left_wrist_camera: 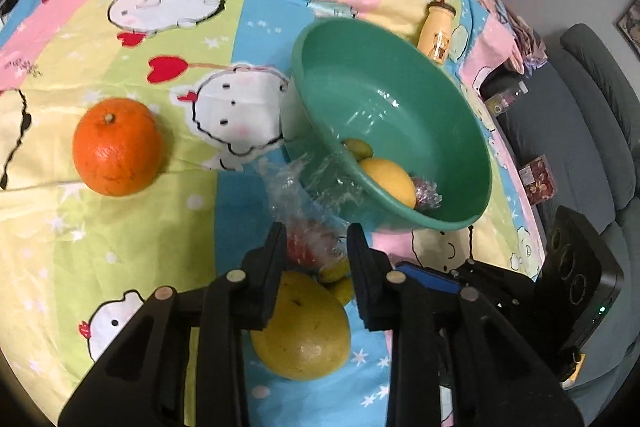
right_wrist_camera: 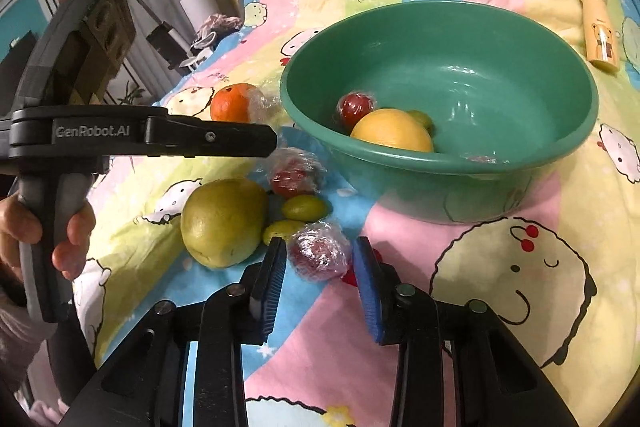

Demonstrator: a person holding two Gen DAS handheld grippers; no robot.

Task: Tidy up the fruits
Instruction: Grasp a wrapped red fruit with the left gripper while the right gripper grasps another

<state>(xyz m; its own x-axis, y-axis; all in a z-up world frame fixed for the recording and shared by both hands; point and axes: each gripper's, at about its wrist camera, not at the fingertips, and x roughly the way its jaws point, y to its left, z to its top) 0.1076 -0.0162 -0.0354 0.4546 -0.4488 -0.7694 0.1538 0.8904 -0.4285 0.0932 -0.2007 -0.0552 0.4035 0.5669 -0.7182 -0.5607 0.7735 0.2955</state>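
A green bowl (right_wrist_camera: pixel 500 155) stands on the patterned cloth and holds a yellow fruit (right_wrist_camera: pixel 392 131), a wrapped red fruit (right_wrist_camera: pixel 354 107) and a small green fruit (right_wrist_camera: pixel 422 117). My right gripper (right_wrist_camera: pixel 320 259) is open around a wrapped red fruit (right_wrist_camera: pixel 318 251) on the cloth. My left gripper (left_wrist_camera: pixel 316 243) is open above another wrapped red fruit (left_wrist_camera: pixel 308 239), its fingers on either side. A large yellow-green fruit (left_wrist_camera: pixel 304 331) and two small green fruits (right_wrist_camera: pixel 304 207) lie next to them. An orange (left_wrist_camera: pixel 118 147) sits apart at the left.
A yellow bottle (right_wrist_camera: pixel 598 27) lies on the cloth beyond the bowl. A grey sofa (left_wrist_camera: pixel 592 131) stands past the table's right edge. The left gripper's body and the hand holding it (right_wrist_camera: pixel 60 155) fill the left of the right wrist view.
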